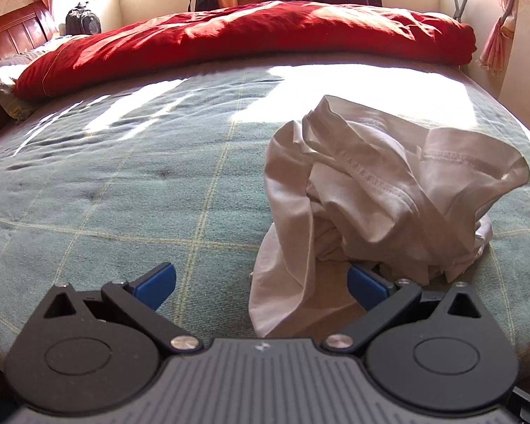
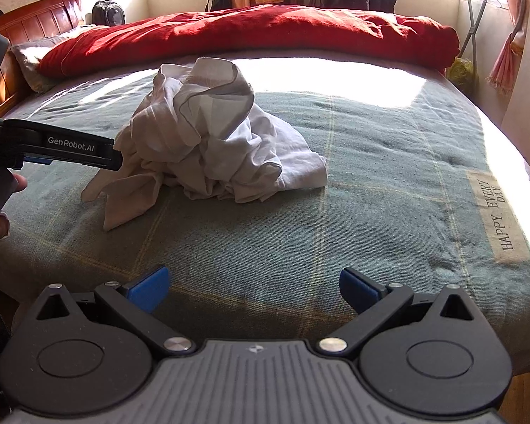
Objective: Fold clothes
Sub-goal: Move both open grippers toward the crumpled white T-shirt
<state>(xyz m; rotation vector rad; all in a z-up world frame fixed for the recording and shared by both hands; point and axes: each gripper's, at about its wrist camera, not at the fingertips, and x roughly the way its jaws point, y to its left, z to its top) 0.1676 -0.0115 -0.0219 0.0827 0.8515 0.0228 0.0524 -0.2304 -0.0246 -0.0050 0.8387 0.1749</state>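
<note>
Clothes here amount to one white garment [image 2: 208, 137], crumpled in a heap on the green plaid bedspread [image 2: 371, 183], in front of the red duvet [image 2: 251, 31]. Nothing appears folded yet; spreading it flat is likely the first job. Left gripper [image 1: 261, 284] has its jaws wide, around a trailing edge of cloth without clamping it. Right gripper [image 2: 254, 288] hangs wide open over bare bedspread, well apart from the heap.
</note>
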